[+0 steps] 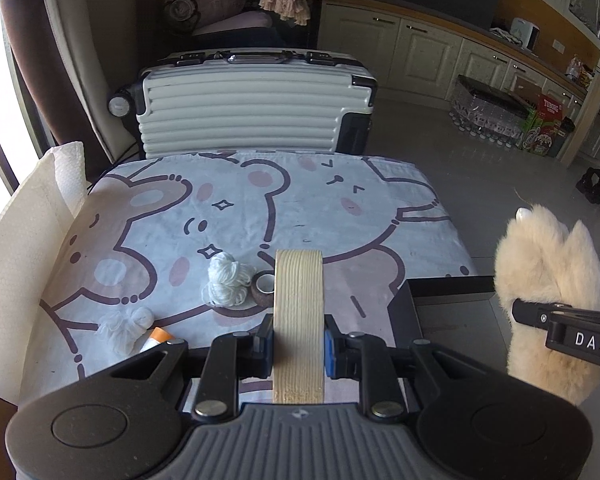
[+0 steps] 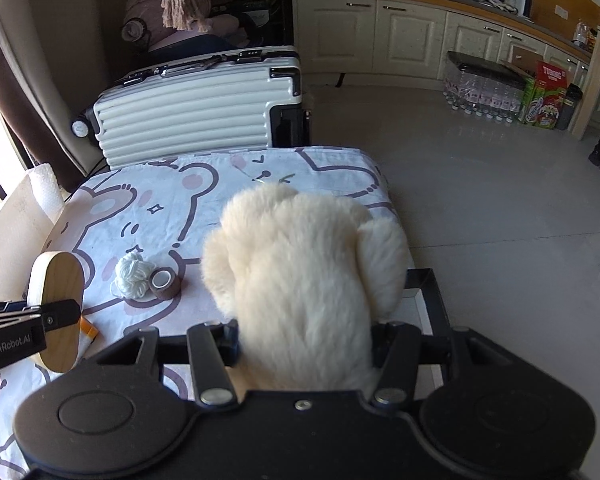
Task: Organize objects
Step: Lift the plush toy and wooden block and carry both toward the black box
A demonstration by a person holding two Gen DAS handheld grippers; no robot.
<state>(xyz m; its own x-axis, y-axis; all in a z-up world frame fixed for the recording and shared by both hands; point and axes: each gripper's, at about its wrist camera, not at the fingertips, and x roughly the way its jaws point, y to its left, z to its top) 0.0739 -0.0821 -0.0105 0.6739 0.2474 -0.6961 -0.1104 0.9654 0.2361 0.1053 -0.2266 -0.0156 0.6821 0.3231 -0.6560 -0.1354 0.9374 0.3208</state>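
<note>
My left gripper (image 1: 299, 346) is shut on an oval wooden board (image 1: 299, 304), held on edge above the near part of the bear-print tablecloth (image 1: 228, 200). In the right wrist view the same board (image 2: 60, 280) shows its flat face at the left, clamped by the left gripper (image 2: 66, 314). My right gripper (image 2: 306, 346) is shut on a fluffy cream paw mitt (image 2: 304, 272), which hides its fingertips. The mitt (image 1: 548, 264) hangs over a black tray (image 1: 452, 282) at the table's right edge. A white yarn ball (image 1: 226, 280) and a brown tape roll (image 1: 265, 286) lie just beyond the board.
A white gauze bundle (image 1: 126, 328) and an orange-and-white tube (image 1: 157, 338) lie near the left front. A paper towel roll (image 1: 66, 176) stands at the far left. A white ribbed suitcase (image 1: 252, 108) stands behind the table. Open tiled floor (image 2: 480, 200) spreads to the right.
</note>
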